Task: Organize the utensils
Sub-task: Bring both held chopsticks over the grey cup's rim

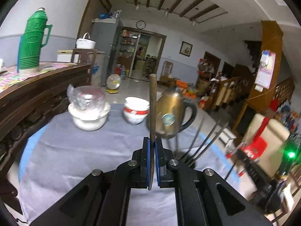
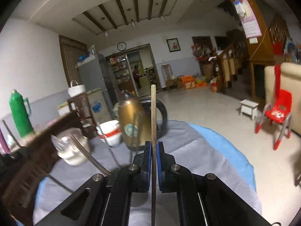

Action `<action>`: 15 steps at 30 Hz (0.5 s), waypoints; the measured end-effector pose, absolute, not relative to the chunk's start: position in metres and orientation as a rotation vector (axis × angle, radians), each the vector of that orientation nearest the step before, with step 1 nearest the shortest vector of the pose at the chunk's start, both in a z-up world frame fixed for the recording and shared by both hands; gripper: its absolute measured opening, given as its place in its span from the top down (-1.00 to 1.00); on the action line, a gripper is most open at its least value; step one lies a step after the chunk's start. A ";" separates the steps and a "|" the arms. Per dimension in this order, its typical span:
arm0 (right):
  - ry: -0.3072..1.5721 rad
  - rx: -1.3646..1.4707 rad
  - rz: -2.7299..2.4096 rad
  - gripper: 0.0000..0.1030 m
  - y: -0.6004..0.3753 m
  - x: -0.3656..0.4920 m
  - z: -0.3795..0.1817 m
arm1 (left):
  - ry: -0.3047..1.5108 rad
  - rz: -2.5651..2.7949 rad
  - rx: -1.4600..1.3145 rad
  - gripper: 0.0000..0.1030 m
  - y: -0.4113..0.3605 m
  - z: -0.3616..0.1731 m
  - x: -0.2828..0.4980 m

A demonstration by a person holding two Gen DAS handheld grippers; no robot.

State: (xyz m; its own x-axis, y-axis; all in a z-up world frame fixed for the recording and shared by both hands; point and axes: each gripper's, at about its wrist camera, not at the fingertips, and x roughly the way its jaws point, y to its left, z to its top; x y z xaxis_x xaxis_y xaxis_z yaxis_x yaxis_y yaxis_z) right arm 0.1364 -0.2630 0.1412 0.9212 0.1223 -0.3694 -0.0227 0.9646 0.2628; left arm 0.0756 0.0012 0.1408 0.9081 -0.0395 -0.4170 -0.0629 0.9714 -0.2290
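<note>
bowls (image 1: 135,111) left of kettle (image 1: 170,115), on table (image 1: 75,150)

You are in a lived-in home: a fridge (image 1: 105,43), wall clock (image 1: 140,24), wooden staircase (image 2: 231,60), and kettle (image 1: 170,113) on the tabletop (image 1: 75,150).

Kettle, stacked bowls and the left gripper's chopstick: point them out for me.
Kettle (image 1: 170,113), left wrist view, on its brass body.
Stacked bowls (image 1: 135,110), left wrist view, on the red band.
Chopstick (image 1: 152,105), left wrist view, mid-shaft.

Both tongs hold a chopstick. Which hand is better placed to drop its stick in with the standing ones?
Probably left: its tongs, shut on a chopstick, sit right beside the standing sticks. Close call, though.
</note>
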 end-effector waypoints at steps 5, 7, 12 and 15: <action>0.363 0.189 0.032 0.88 -0.255 0.125 0.132 | 0.477 0.059 -0.242 0.90 0.013 0.112 0.069; 0.366 0.158 0.036 0.88 -0.249 0.120 0.127 | 0.488 0.071 -0.248 0.90 0.018 0.104 0.065; 0.363 0.117 0.025 0.88 -0.247 0.103 0.115 | 0.504 0.083 -0.237 0.90 0.024 0.095 0.054; 0.352 0.121 0.017 0.88 -0.251 0.093 0.117 | 0.501 0.087 -0.241 0.89 0.027 0.094 0.046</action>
State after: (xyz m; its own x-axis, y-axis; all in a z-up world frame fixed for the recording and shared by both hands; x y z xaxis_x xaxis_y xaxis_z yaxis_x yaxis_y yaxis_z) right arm 0.0928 -0.2510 0.1174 0.9385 0.0374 -0.3432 0.0046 0.9926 0.1209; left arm 0.0458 0.0268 0.0938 0.8740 0.0232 -0.4853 -0.1411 0.9679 -0.2078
